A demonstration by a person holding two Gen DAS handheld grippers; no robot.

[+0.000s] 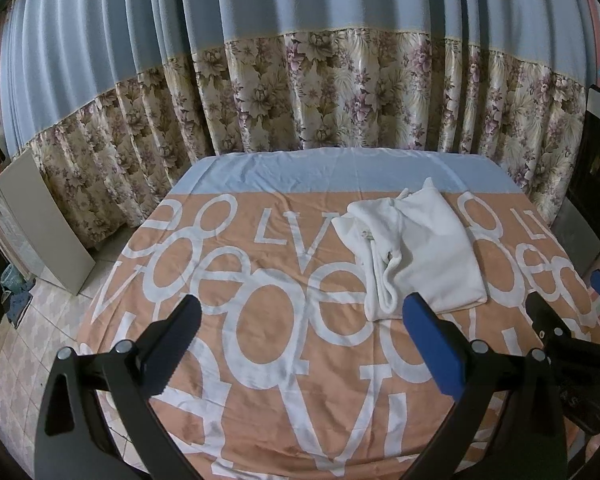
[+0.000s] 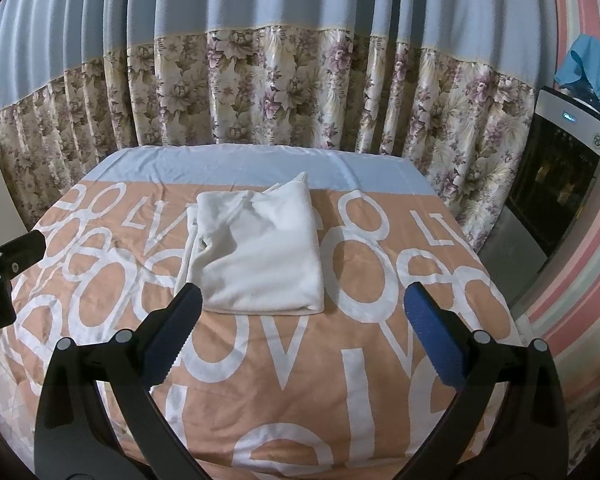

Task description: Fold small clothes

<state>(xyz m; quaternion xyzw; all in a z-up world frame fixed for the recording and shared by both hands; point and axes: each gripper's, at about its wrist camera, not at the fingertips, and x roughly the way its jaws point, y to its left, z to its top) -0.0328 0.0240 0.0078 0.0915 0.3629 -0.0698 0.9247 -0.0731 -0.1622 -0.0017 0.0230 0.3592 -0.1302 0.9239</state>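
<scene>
A folded white garment [image 2: 260,248] lies flat on the bench [image 2: 380,380], which is covered by an orange cloth [image 2: 284,384] printed with large white letters and edged with a pale blue band on the side farthest from the cameras. The garment sits on the orange area just short of that blue band, with one pointed corner reaching onto it. The left hand-held gripper [image 1: 300,340] hovers over the cloth short of the garment, its jaws spread wide and holding nothing. The right hand-held gripper [image 2: 302,330] is likewise spread wide and empty, directly in front of the garment's near edge. A blue and floral curtain [image 2: 260,92] hangs behind the bench. A dark-fronted appliance [image 2: 556,176] stands right of the garment, beyond the bench edge.
</scene>
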